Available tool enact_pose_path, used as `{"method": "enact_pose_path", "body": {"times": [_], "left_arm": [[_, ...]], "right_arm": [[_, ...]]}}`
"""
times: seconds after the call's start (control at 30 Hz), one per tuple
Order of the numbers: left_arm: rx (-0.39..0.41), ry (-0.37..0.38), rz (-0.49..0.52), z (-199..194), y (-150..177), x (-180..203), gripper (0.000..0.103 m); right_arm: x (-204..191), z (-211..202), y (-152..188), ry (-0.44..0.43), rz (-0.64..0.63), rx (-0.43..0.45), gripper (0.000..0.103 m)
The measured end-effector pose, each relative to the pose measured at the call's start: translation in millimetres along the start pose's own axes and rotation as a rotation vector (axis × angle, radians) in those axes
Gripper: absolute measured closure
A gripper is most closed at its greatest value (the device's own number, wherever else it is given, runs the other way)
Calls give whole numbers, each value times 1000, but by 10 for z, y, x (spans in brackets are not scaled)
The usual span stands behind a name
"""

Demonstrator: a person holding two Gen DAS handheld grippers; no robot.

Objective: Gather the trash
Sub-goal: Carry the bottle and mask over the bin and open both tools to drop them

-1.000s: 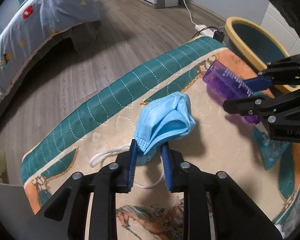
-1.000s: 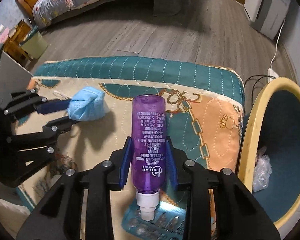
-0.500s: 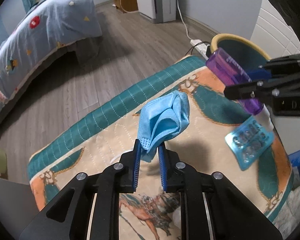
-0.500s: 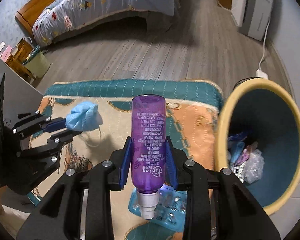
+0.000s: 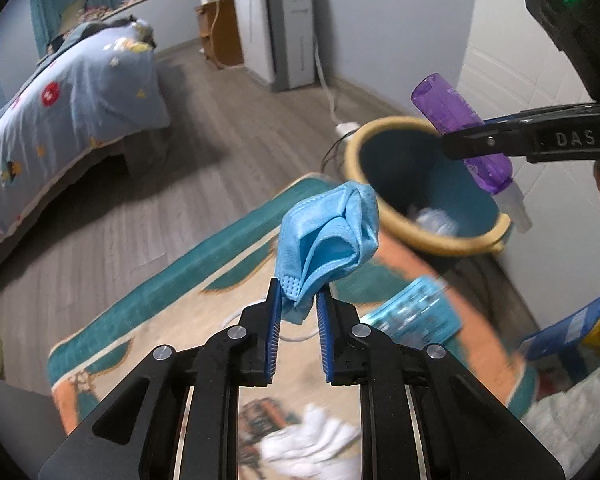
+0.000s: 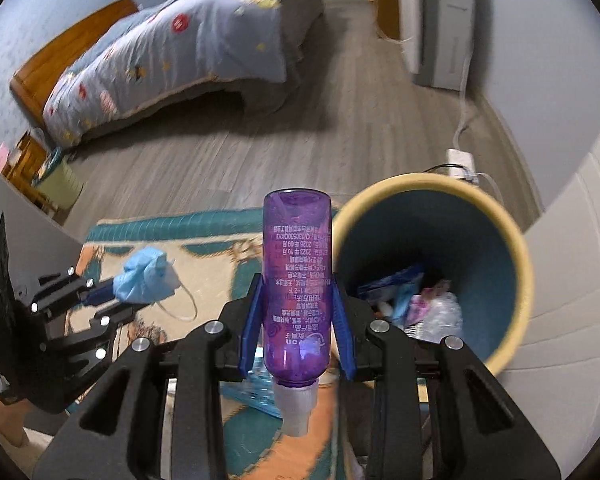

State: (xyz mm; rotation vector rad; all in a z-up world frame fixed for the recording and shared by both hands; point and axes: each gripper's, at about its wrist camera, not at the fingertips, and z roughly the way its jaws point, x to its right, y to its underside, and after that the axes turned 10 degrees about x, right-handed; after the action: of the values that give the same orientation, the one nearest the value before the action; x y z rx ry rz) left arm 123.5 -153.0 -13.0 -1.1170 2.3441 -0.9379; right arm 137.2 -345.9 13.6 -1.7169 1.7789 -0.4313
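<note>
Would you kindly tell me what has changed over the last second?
Both grippers rose off the rug toward the bin: the left gripper lifted the mask, the right gripper the purple bottle. Both grips held; the blister pack stayed on the rug.

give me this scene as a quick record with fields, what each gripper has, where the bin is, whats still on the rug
left gripper: shut on blue face mask, lifted off the rug
right gripper: shut on purple bottle, white cap toward the camera
bin: teal inside, yellow rim, at the rug's edge by the wall, already holding wrappers and plastic
rug: teal border, patterned middle
left on rug: blue blister pack; white crumpled item, blurred
bed: across the wood floor
</note>
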Motion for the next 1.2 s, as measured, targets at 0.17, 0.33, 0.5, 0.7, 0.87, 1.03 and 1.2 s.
{"method": "enact_pose_path", "body": {"times": [0.17,0.33,0.5,0.7,0.87,1.03,1.2], "left_arm": [[55,64,-3,-32,-229,290,85],[77,126,13,23,-385,648,85],[40,167,8,212,-422,961,85],[-33,165,25,605,-373,1182,85],[-70,146,-5,891,-412,1243,85],[-48,100,-36,1060,-530,1202,75],[-14,80,-27,1040,-550,1152,46]], "right_arm": [[445,-215,-44,92,48,45,71],[919,-255,1,142,152,59,71],[1254,-78,142,174,228,21,71],[1493,116,295,188,282,-27,71],[1564,192,366,187,302,-42,71],[1624,171,366,190,321,-6,71],[1560,142,304,177,296,47,71]]}}
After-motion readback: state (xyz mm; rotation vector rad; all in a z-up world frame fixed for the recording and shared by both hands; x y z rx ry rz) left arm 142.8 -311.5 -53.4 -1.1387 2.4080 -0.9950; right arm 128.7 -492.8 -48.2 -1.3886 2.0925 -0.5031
